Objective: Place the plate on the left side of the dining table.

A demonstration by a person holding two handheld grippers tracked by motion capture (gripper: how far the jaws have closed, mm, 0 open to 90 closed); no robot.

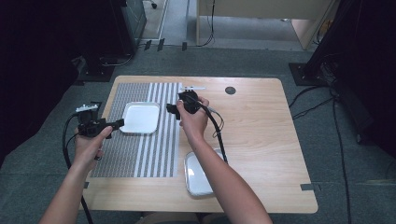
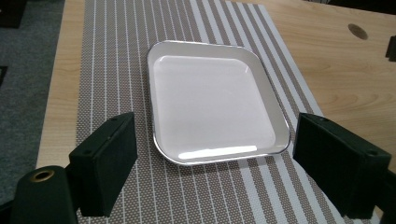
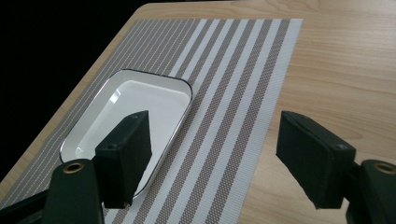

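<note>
Nearest the person, a second white tray (image 1: 200,173) sits on the bare wood at the table's (image 1: 261,140) near edge, partly under the right forearm.

Further in, left gripper (image 1: 116,125) is held just off the left side of the white tray on the mat; jaws apart, nothing btwn them. In the left gripper view the tray (image 2: 212,100) lies ahead of and btwn the two pads, not touched.

Right gripper (image 1: 173,111) hangs over the mat's right stripes, just right of that tray; jaws wide apart, empty. In the right gripper view the left pad overlaps the tray's (image 3: 140,100) near corner, no contact to be seen.

The tray (image 1: 140,117) lies flat on the striped placemat (image 1: 149,154), in its far half, btwn both grippers.

Beyond: a small white-and-dark tool (image 1: 192,87) past the mat's far edge, and a round dark hole (image 1: 230,90) in the tabletop
</note>
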